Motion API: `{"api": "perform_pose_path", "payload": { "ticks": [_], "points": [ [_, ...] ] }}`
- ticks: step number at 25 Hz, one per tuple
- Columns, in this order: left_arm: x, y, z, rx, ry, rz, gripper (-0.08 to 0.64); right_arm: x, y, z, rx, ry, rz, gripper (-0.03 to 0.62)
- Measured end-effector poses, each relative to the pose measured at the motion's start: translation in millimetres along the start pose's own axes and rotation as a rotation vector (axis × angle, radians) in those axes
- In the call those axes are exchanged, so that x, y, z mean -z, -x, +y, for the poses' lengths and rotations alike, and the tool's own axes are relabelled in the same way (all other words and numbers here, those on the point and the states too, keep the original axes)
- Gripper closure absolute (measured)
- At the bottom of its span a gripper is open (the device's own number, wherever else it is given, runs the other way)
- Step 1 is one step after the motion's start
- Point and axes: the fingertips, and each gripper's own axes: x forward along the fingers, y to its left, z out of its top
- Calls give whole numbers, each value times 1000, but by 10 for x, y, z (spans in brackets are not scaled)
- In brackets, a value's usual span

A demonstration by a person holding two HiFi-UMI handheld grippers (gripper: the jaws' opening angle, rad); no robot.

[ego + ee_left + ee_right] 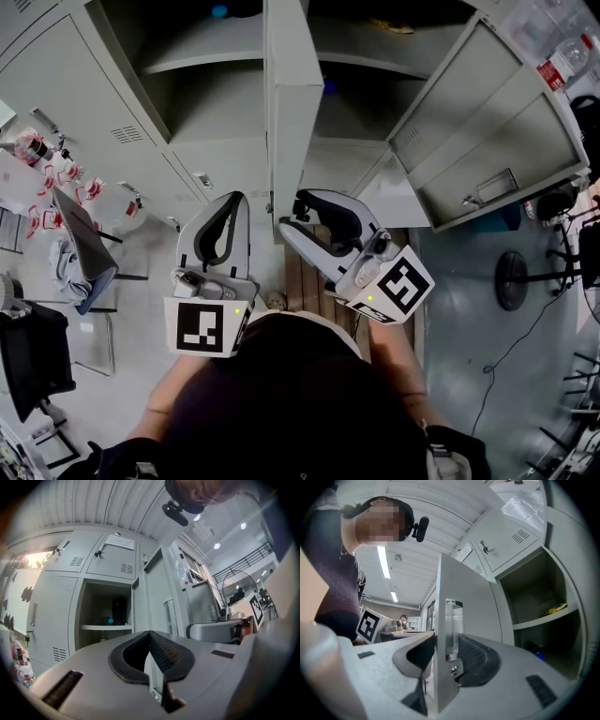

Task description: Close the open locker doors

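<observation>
Grey sheet steel, flat and matte, makes up the lockers [122, 103], and two of their doors stand open. The middle door [291, 112] juts straight out toward the person, edge-on in the head view, and its free edge sits between the right tongs [291, 212]. In the right gripper view the right tongs [446, 641] are closed on the middle door [471, 602]. A dark pad lies at each face, the ribbed one just beside a clear, oblong pull [453, 620] set in the panel. The left tongs [236, 199] hang just left of the same door, apart from it. In the left gripper view the left tongs [150, 633] have their curved, cross-hatched pads together with nothing between them. The right door [487, 141], a plain panel with a small handle plate, stands wide at an angle, well apart from both tongs. Behind the doors, the bare compartments hold a thin flat shelf [202, 61].
</observation>
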Motion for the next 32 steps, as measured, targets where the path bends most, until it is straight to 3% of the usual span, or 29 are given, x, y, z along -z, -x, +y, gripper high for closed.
{"api": "perform_pose_path", "payload": {
  "ticks": [32],
  "points": [
    [53, 325, 754, -169, 17, 2, 560, 132, -820, 303, -181, -72, 23, 451]
  ]
}}
